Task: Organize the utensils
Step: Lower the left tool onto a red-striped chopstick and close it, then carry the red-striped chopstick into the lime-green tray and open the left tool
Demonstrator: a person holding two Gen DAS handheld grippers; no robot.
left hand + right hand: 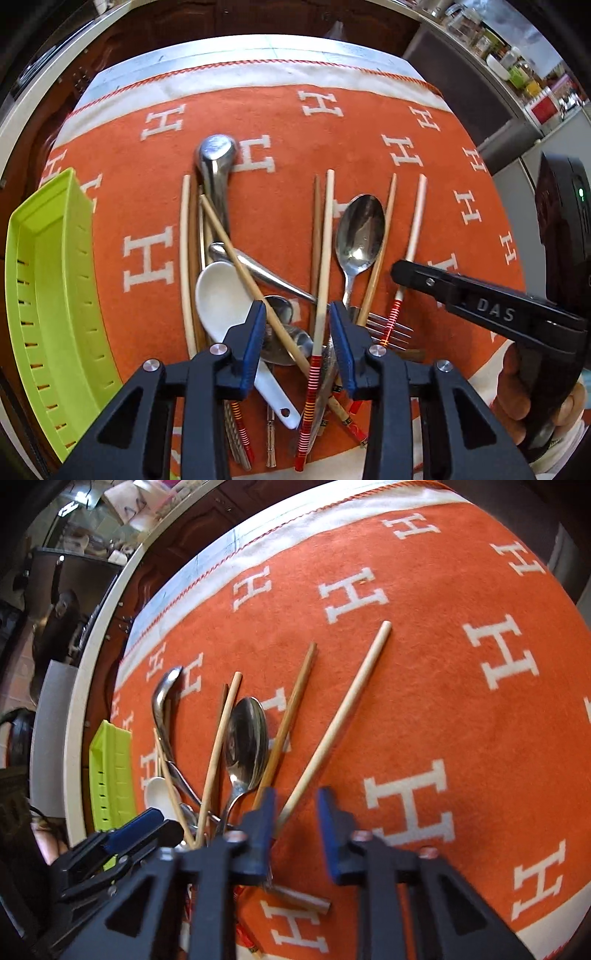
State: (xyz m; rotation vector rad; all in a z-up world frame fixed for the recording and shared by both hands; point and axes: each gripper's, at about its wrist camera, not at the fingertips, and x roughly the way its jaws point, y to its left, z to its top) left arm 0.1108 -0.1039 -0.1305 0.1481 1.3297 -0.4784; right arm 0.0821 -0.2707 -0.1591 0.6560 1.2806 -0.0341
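We see a table covered w/ an orange blanket [258,110] patterned in white H letters; its far edge has a white band w/ red-orange stitched trim [258,64]. Beyond the table's far edge runs dark brown carved wood furniture [221,22]. Off the far left corner, a pale cream ledge [107,635] curves along, w/ dark glass [74,590] behind it reflecting the room. Off the far right corner stands a grey cabinet [461,85], and past it shelves w/ jars & containers [517,66]. Light is bright, daylight-like, across the blanket.
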